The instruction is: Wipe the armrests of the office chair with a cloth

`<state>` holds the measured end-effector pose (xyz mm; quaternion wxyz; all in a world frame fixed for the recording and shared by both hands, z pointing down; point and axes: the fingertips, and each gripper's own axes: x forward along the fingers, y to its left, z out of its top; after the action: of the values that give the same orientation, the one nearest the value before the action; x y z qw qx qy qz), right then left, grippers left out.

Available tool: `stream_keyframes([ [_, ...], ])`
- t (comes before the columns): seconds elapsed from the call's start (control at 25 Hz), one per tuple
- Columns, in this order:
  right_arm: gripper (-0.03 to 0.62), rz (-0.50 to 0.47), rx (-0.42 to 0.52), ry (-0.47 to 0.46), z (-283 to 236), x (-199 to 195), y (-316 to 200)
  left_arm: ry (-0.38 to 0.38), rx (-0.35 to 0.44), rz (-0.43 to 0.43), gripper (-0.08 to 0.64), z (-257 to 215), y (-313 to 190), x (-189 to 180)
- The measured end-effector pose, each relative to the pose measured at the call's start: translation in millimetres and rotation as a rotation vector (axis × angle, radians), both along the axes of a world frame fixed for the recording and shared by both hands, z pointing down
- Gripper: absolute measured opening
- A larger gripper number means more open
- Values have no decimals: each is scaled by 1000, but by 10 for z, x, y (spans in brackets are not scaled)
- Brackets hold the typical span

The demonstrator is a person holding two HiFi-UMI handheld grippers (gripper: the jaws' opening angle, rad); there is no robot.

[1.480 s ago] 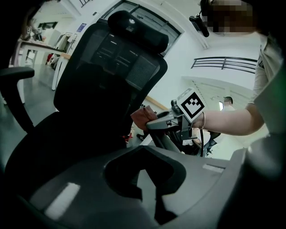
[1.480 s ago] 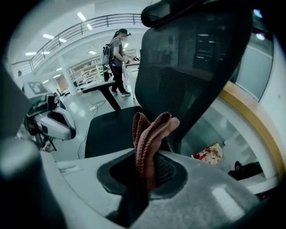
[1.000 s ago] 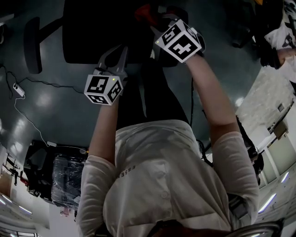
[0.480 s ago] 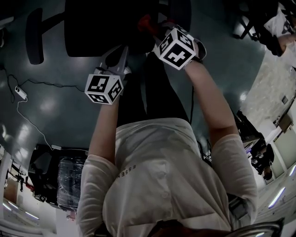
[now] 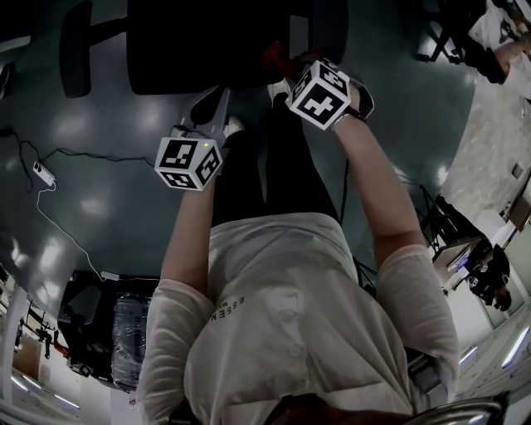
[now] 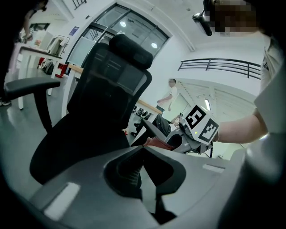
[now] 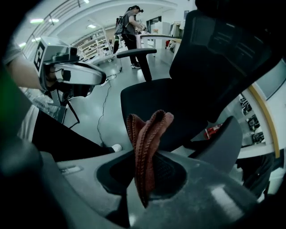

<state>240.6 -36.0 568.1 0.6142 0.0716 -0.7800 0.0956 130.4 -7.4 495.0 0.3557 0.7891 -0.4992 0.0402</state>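
Observation:
The black office chair [image 5: 207, 41] stands in front of me, with one armrest [image 5: 76, 46] at the left and the other [image 5: 328, 25] at the right. My right gripper [image 5: 286, 70] is shut on a reddish-brown cloth [image 7: 146, 138], which sticks up folded between its jaws [image 7: 145, 156]. It hovers near the seat's front edge, short of the grey right armrest [image 7: 223, 138]. My left gripper [image 5: 211, 104] hangs before the seat with its jaws together [image 6: 143, 150] and nothing in them. The far armrest [image 6: 31, 85] is untouched.
A power strip [image 5: 41, 173] with its cable lies on the glossy floor at the left. A dark wrapped cart [image 5: 124, 324] stands behind me to the left. A person [image 7: 129, 22] works at desks beyond the chair; another person [image 6: 169, 96] stands far off.
The right gripper with the cloth has dropped slightly back toward me in the head view. The left gripper has barely moved, and the view has shifted a little against the chair.

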Motion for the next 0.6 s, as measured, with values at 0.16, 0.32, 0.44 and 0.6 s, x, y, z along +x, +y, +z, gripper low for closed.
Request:
stream_keyframes([
  [0.16,46,122,-62,-51,-43,26,340,-6,-4,18,17,-51,258,-70],
  [0.32,46,317,46,-267,-507,-53,372,-21,35,11,17,-267,422,-202],
  [0.44,46,485,185,-518,-1169,-83,289,-30,117,-3,17,-652,427,-257],
  [0.6,48,639,397,-757,-2052,147,220,-43,297,-13,17,-1440,334,-204],
])
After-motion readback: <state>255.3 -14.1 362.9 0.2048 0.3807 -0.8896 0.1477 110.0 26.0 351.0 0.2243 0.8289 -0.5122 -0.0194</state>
